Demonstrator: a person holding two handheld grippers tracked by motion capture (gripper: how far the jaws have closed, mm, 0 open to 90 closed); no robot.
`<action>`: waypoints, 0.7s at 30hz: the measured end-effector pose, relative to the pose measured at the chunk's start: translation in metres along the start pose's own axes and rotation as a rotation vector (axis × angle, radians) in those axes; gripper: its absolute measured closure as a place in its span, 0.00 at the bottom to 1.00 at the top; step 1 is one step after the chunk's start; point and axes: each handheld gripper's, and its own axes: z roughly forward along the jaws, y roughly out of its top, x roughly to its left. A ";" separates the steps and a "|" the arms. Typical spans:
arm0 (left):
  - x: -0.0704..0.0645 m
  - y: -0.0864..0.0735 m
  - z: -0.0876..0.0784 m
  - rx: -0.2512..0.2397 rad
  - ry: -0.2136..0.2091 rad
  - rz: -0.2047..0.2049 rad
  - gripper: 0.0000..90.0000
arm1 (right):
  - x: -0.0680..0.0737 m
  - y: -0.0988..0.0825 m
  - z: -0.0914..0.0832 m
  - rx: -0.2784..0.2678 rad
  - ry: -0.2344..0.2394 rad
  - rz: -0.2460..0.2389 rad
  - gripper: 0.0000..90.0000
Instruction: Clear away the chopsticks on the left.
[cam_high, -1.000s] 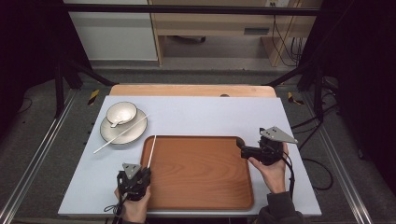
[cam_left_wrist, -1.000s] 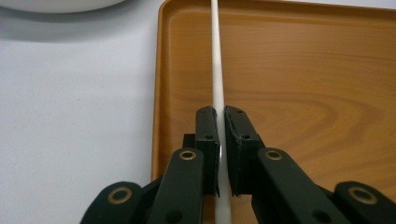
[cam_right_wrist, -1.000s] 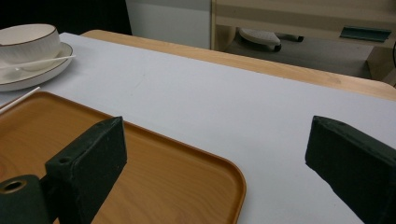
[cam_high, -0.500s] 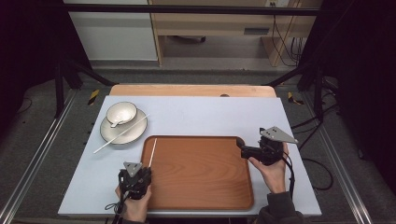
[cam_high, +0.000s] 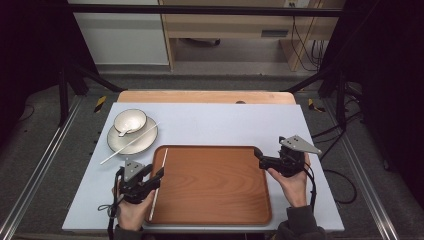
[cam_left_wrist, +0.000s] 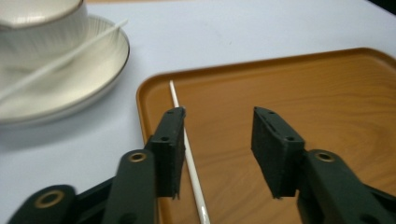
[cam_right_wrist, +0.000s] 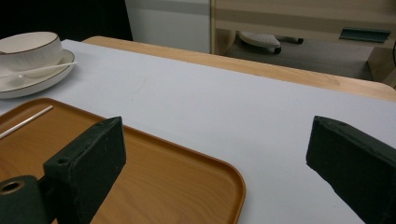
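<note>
Along the left edge of the brown wooden tray I have my left gripper with its jaws just opened to a moderate gap off the thin white chopstick, which now lies released inside the tray, while my right gripper hangs wide and empty near the tray's right corner.

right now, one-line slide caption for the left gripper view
Left tool open above a white chopstick lying along the wooden tray's left edge.

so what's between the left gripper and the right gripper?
Bare wooden tray floor, seen in the high view. One white chopstick lies along the tray's left edge, right by the left gripper. The right gripper sits at the tray's far right corner.
</note>
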 end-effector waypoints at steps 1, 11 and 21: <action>0.002 0.004 -0.001 -0.006 -0.020 0.017 0.55 | 0.000 0.000 0.000 0.000 0.000 0.000 0.06; 0.040 0.042 -0.005 0.000 -0.077 0.157 0.26 | 0.000 0.000 0.000 -0.001 -0.003 -0.001 0.06; 0.086 0.035 0.005 0.071 -0.102 0.221 0.21 | 0.001 0.000 0.001 0.007 -0.003 -0.002 0.06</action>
